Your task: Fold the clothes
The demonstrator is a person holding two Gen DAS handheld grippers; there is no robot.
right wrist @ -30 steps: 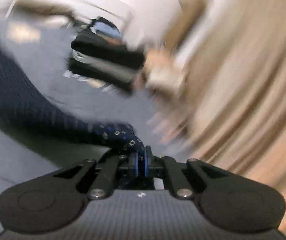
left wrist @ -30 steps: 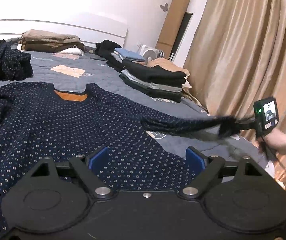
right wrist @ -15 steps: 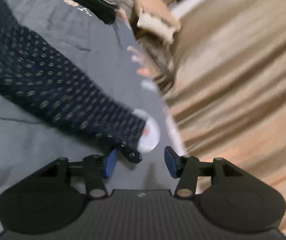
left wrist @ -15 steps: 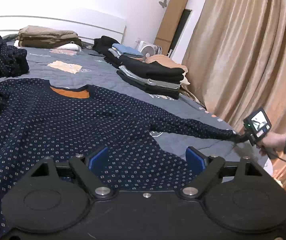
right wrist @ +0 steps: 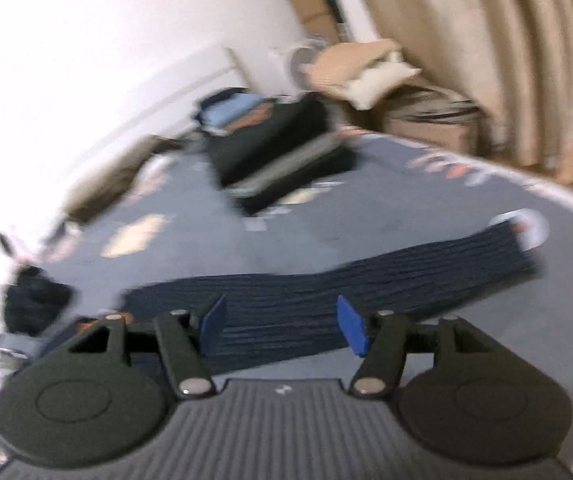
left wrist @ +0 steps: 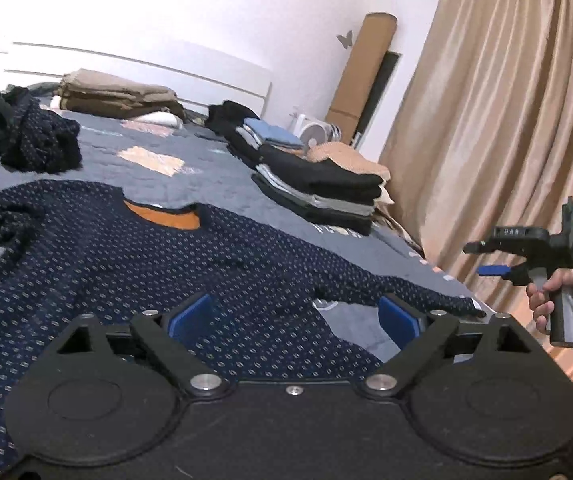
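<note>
A navy dotted sweater (left wrist: 126, 272) with an orange collar lining lies spread face up on the grey bed (left wrist: 206, 160). Its right sleeve (left wrist: 406, 292) stretches flat toward the bed's right edge, and it appears blurred in the right wrist view as the sleeve (right wrist: 366, 276). My left gripper (left wrist: 294, 316) hovers over the sweater's lower body, its jaws opening with nothing between them. A hand (left wrist: 558, 304) holds my right gripper (left wrist: 486, 260) in the air, above and right of the cuff. In its own view, the right gripper (right wrist: 282, 328) has its jaws opening and empty, clear of the sleeve.
A stack of folded dark clothes (left wrist: 318, 188) sits at the bed's right side, and a tan folded pile (left wrist: 118, 96) sits by the headboard. A crumpled dark garment (left wrist: 34, 140) lies at far left. Beige curtains (left wrist: 506, 120) hang just past the bed's right edge.
The right gripper was shut on the sleeve cuff, pulling it out. It has let go, opened, rolled and risen, and the sleeve now lies flat. The left gripper has barely moved.
</note>
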